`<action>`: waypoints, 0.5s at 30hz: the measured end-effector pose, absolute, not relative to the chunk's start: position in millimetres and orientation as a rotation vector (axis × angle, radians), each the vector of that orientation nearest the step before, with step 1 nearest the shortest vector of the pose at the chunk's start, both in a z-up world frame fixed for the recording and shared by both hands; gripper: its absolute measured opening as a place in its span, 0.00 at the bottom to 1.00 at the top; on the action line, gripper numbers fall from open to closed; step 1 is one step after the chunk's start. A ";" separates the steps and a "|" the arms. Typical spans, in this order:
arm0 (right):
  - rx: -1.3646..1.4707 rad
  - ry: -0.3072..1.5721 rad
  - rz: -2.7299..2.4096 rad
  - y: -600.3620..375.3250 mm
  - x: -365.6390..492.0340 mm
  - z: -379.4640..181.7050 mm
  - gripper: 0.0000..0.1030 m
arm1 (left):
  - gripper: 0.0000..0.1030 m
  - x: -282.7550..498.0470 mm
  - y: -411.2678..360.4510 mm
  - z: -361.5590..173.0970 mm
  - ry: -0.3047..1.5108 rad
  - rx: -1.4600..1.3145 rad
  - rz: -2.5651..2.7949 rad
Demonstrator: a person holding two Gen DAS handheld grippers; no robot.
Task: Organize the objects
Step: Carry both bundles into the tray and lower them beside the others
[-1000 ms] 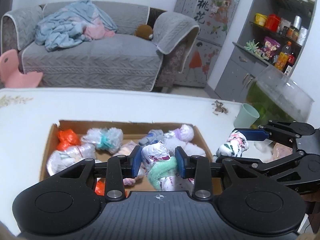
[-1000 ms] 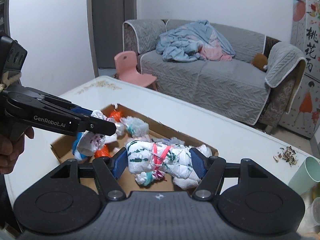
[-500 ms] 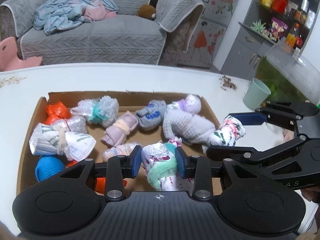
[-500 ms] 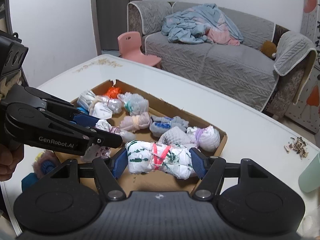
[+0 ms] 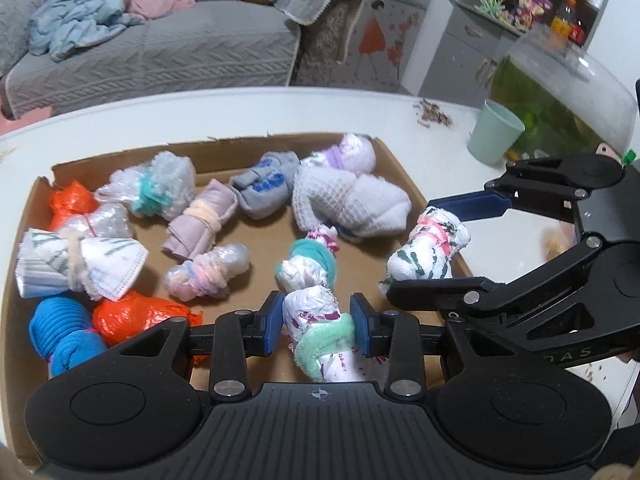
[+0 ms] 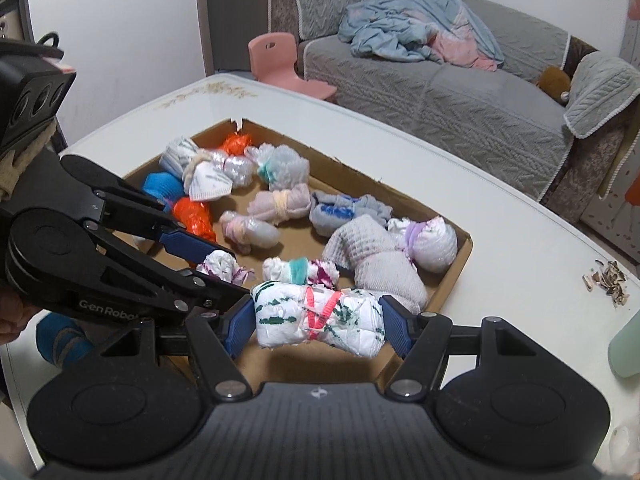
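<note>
**A:** Bundles, basically: the left gripper [image 5: 316, 322] is pinching a white wad with a mint band [image 5: 320, 326] over the near edge of the cardboard box [image 5: 404, 168]. The right gripper [image 6: 318, 322] is clamped endwise on a white one with green marks and a pink tie [image 6: 318, 318], near the box's right near corner.

**B:** They look light and squishy to me, probably hard to hurt. I'd grab across the middle by the band so nothing slides.

**A:** Agreed. Free floor is tight though. A mint-tied wad [image 5: 308, 266] sits just ahead, then the grey waffle cloth [image 5: 348, 204], with orange bags [image 5: 140, 316] at the left. Past the far right corner stands a green cup [image 5: 494, 136].
</note>
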State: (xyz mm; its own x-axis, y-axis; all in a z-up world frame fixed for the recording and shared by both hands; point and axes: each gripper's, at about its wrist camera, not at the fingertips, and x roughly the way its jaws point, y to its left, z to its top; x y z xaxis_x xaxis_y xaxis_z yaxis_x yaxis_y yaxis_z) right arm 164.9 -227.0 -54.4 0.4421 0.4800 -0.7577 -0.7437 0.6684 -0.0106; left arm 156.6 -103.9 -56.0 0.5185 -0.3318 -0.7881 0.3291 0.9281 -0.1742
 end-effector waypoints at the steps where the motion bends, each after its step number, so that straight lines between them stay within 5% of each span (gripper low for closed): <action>1: -0.367 0.809 0.780 -227.4 166.0 -55.9 0.61 | 0.42 157.8 -105.5 -58.1 0.951 0.010 -0.398; 15: -0.395 0.848 0.760 -221.1 189.8 -81.4 0.61 | 0.42 190.7 -114.4 -80.4 0.966 0.137 -0.360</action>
